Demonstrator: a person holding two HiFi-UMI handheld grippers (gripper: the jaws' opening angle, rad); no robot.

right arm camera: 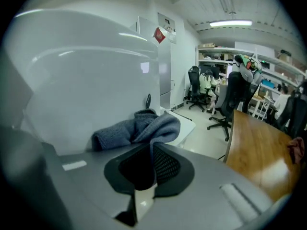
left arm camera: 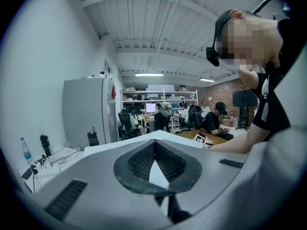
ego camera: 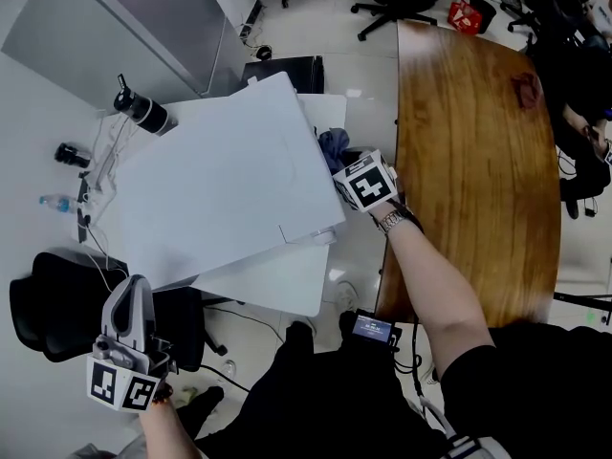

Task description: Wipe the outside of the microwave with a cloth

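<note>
The white microwave [ego camera: 229,180] fills the middle of the head view, seen from above. My right gripper [ego camera: 344,166] is at its right side, shut on a grey-blue cloth [ego camera: 333,145] that lies against the side wall. In the right gripper view the cloth [right arm camera: 139,128] bunches out of the jaws of my right gripper [right arm camera: 151,150], with the microwave's wall [right arm camera: 81,85] close on the left. My left gripper [ego camera: 133,290] hangs low at the front left, away from the microwave, shut and empty. Past the closed jaws of my left gripper [left arm camera: 154,150], the microwave's corner [left arm camera: 165,137] shows.
A long wooden table [ego camera: 478,142] runs along the right. The microwave stands on a white desk [ego camera: 277,290]. A black bottle [ego camera: 143,111], cables and a water bottle [ego camera: 57,202] lie at the left. A black office chair [ego camera: 57,314] stands by my left gripper.
</note>
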